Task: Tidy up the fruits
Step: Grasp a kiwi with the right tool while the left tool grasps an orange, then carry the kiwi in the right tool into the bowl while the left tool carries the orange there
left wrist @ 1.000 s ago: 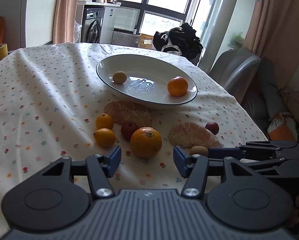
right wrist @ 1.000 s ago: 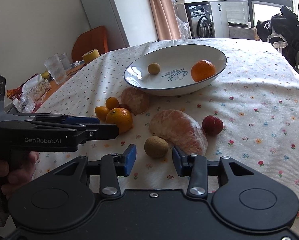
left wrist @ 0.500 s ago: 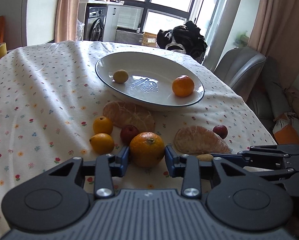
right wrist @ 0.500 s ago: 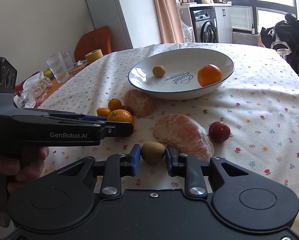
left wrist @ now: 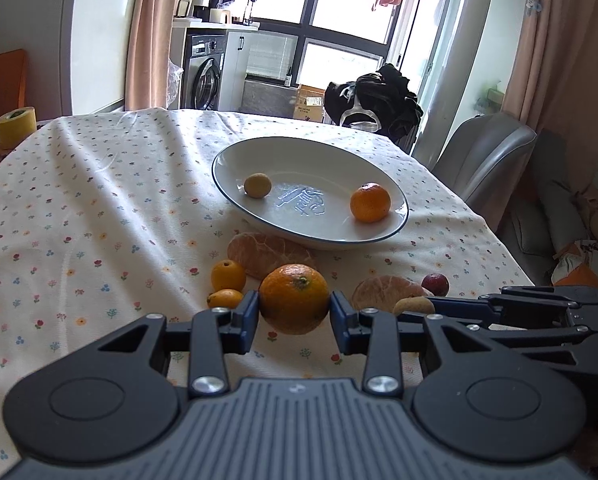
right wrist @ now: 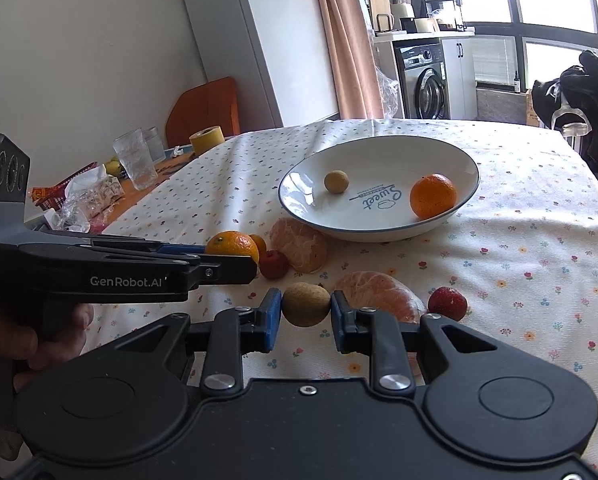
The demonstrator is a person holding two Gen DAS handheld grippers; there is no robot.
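Left wrist view: the left gripper pinches an orange between its fingertips, the bowl lying ahead; a loose hold could let it roll.

Right wrist view: the right gripper clamps a small brown fruit; squeezing harder might bruise it.

Home dining area, washing machine, curtains, floral tablecloth

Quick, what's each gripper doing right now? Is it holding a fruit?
Left gripper: closed on the big orange.
Right gripper: closed on the small brown fruit.
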